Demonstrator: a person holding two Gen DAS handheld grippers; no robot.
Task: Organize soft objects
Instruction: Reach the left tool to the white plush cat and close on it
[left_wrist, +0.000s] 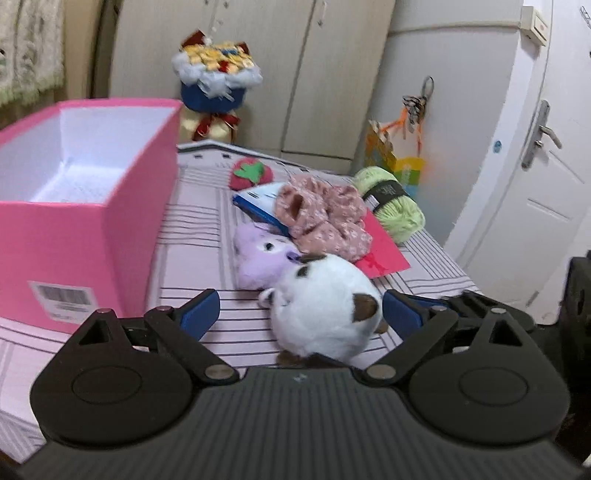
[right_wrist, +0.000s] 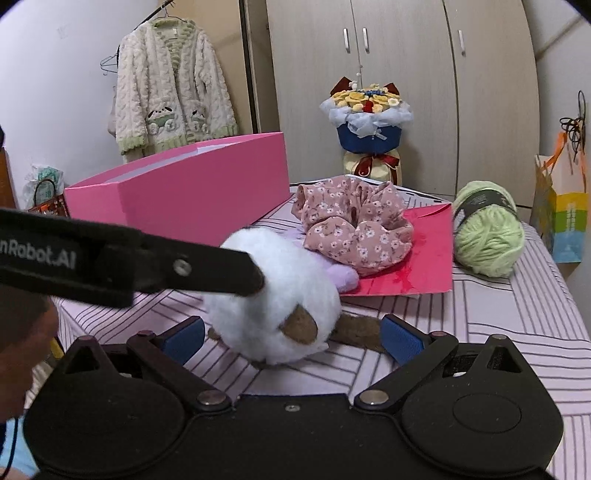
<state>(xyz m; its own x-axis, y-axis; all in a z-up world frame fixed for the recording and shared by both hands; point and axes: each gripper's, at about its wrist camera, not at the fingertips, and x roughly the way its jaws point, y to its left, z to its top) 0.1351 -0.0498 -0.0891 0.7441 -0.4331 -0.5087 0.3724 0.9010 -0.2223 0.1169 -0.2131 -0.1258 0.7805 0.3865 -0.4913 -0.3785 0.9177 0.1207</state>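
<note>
Two open grippers flank a round, fluffy white plush (left_wrist: 325, 306).

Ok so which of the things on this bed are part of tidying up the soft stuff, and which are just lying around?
Part of the job:
white plush
purple plush
floral scrunchie
green yarn ball
strawberry plush
pink box, probably where they go

Just lying about:
red envelope
blue booklet
bouquet
hanging cardigan
paper bag

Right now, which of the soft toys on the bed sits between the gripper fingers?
The white plush with brown patches, closest to both cameras; the purple plush lies behind it, the red strawberry farther back.
</note>
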